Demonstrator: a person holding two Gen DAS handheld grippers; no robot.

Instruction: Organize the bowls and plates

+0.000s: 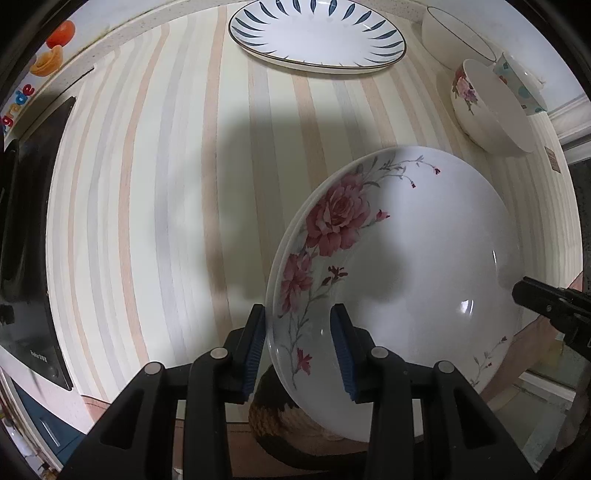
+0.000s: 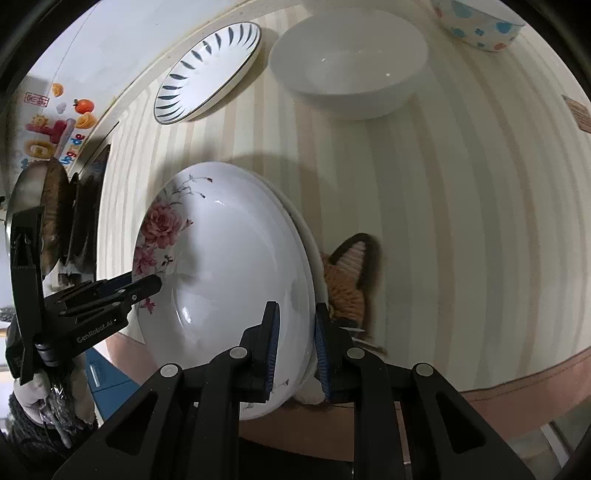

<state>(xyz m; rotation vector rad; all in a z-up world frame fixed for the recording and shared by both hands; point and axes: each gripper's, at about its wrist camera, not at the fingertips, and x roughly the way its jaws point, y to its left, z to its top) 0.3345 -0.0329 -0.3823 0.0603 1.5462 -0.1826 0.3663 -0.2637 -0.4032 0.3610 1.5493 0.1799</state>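
Left gripper [image 1: 298, 347] and right gripper [image 2: 295, 347] each clamp rose plate [image 1: 406, 266] rim above striped tablecloth [image 1: 147, 184].

Home kitchen or dining corner. Counter [image 1: 166, 184] covered with striped pastel cloth, household crockery on it: leaf-pattern plate [image 1: 317, 33], rose-print bowl [image 1: 487, 107], plain white bowl [image 2: 349, 62], dotted cup [image 2: 476, 22]. Black stovetop-like appliance [image 1: 26, 229] at counter's edge, colourful fruit and letter stickers [image 2: 55, 125] on the wall.
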